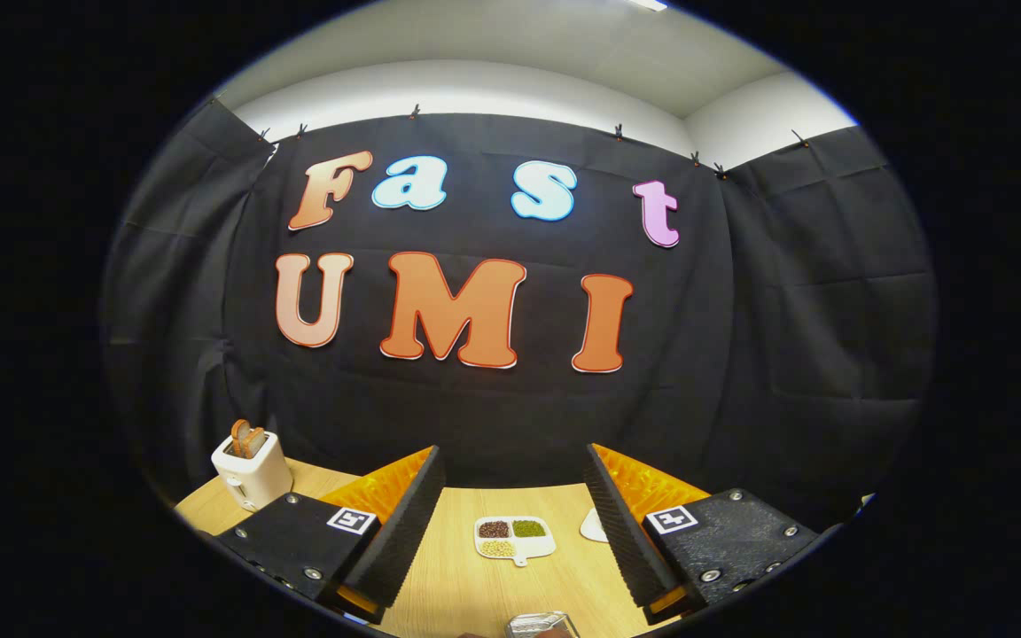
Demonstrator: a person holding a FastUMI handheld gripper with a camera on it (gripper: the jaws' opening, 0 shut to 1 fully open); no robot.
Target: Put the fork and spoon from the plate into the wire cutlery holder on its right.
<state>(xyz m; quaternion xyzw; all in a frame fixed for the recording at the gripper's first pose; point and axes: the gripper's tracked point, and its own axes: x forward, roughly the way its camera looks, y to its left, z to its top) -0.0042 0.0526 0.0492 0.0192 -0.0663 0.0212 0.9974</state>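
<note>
The wooden surface (466,585) stretches out below the booth's black cloth wall, and the hand-held gripper (510,523) rides high over it, pointing more at the wall than down at the work. Its fingers stand wide apart with nothing between them, so it carries nothing at this moment.

As for progress, it looks like the very start: no fork, no spoon, no wire cutlery holder can be picked out, so I judge both pieces are yet to be fetched and placed. The gripper would need to tip down and find the plate first.

Off beyond the left finger sits a white toaster (252,471) with slices of toast (247,438) poking up from its slots. Straight ahead between the fingers lies a small white divided dish (515,540) with three compartments: dark brownish grains in one, green ones beside it, pale yellowish ones in the nearer one. Just beside the right finger, a white rounded edge (593,526) peeks out; it could be the plate, but I cannot tell. Closest in, below the fingers, a small silvery object (539,624) shows, too cut off to name.
</note>
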